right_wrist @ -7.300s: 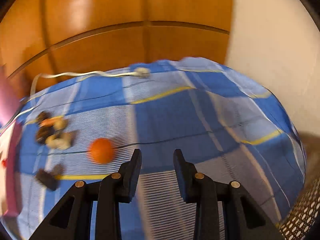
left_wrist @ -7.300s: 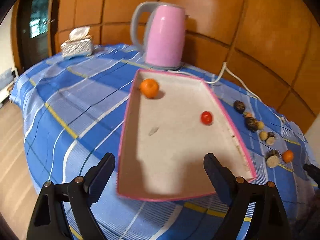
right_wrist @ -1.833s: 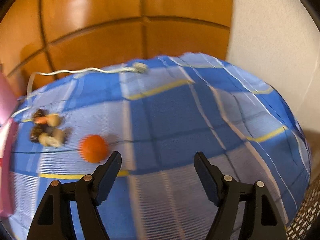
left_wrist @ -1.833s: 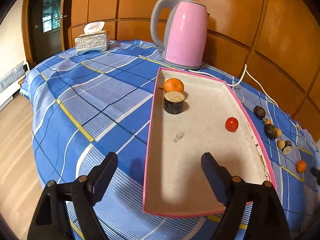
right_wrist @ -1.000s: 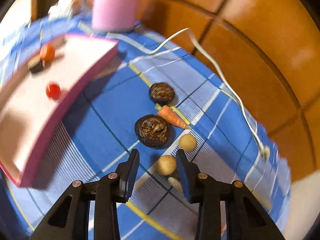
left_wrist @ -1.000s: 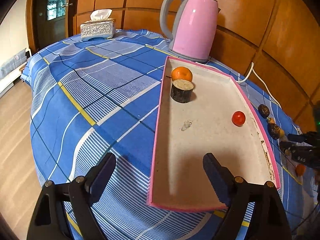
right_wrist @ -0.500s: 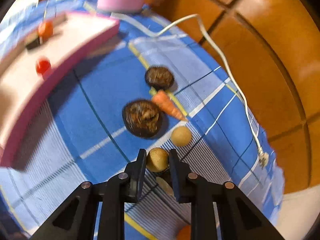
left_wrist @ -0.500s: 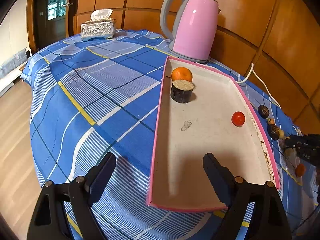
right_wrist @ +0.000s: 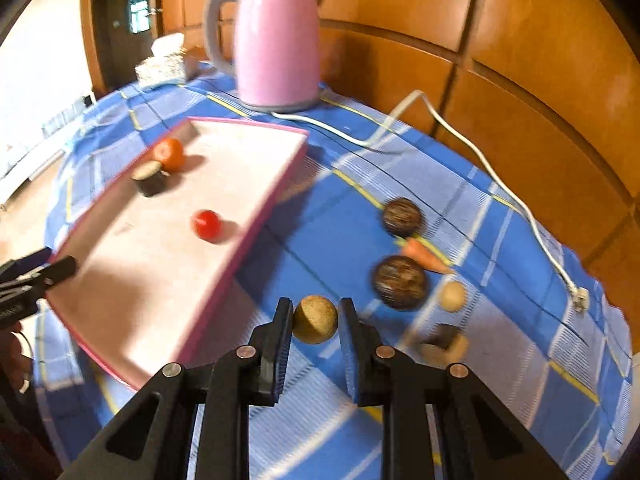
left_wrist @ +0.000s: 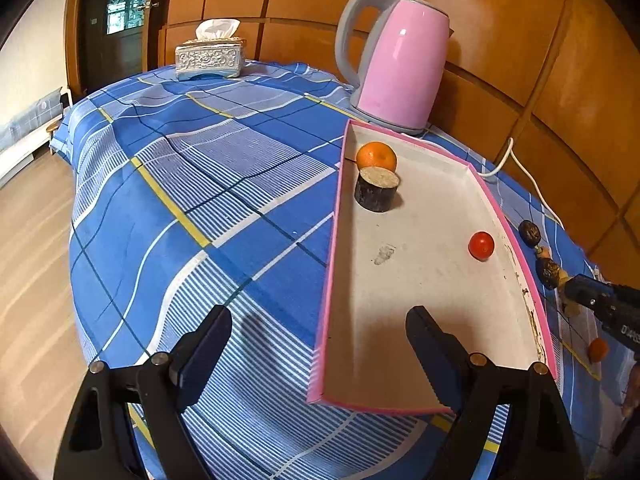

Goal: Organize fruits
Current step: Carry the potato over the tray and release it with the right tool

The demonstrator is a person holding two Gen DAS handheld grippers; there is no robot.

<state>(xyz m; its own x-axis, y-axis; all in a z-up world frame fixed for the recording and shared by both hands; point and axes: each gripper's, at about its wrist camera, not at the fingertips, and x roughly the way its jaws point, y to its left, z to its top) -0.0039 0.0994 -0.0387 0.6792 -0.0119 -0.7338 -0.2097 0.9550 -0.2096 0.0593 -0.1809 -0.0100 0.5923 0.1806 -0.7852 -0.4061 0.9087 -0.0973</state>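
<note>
- Cloth (left_wrist: 168,168): blue plaid, white and yellow lines, pale striped squares.
- Tray (left_wrist: 332,264): pink rim, off-white floor, brown stains along one edge.
- Kettle (left_wrist: 396,64): pink body, grey handle and base.
- Cord (right_wrist: 472,136): white.
- Tissue box (left_wrist: 209,58): silver, embossed pattern; white tissue.
- Orange (left_wrist: 376,156): bright orange.
- Tomato (left_wrist: 481,245): red.
- Cylinder (left_wrist: 377,189): dark sides, tan top.
- Ball (right_wrist: 314,319): tan, speckled.
- Carrot (right_wrist: 424,258): orange.
- Two round fruits (right_wrist: 400,282): dark brown, mottled.
- Wall (left_wrist: 520,20): orange-brown wood panels.
- Grippers (left_wrist: 318,350): black.
</note>
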